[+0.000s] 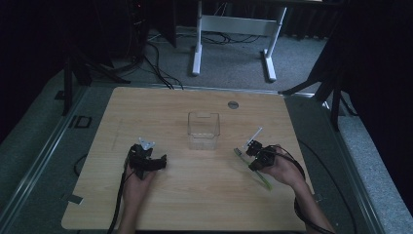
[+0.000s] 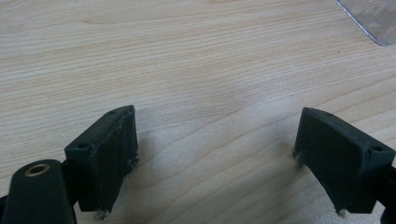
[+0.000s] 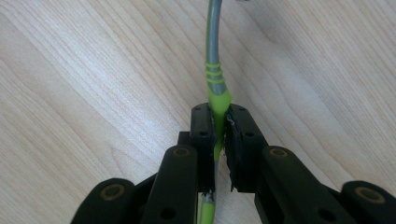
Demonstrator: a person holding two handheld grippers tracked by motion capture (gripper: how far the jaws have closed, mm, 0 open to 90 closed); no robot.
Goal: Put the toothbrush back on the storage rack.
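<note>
Jaws clamped tight on the green-handled fork (image 3: 215,100) in the right gripper (image 3: 219,121); left gripper (image 2: 215,154) spread wide over bare counter (image 2: 196,70).

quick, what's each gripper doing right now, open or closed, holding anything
Left gripper: open, fingers wide apart over bare table, holding nothing.
Right gripper: closed on the green handle of a fork.

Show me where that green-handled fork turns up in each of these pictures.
High view: the green-handled fork lies slanted right of centre, clamped in the right gripper.
Left gripper view: the fork is not in it; open jaws stand over bare wood, and a corner of the clear container sits top right.
Right gripper view: the fork runs up the middle from between the shut jaws.
Shared landmark: the wooden table.
</note>
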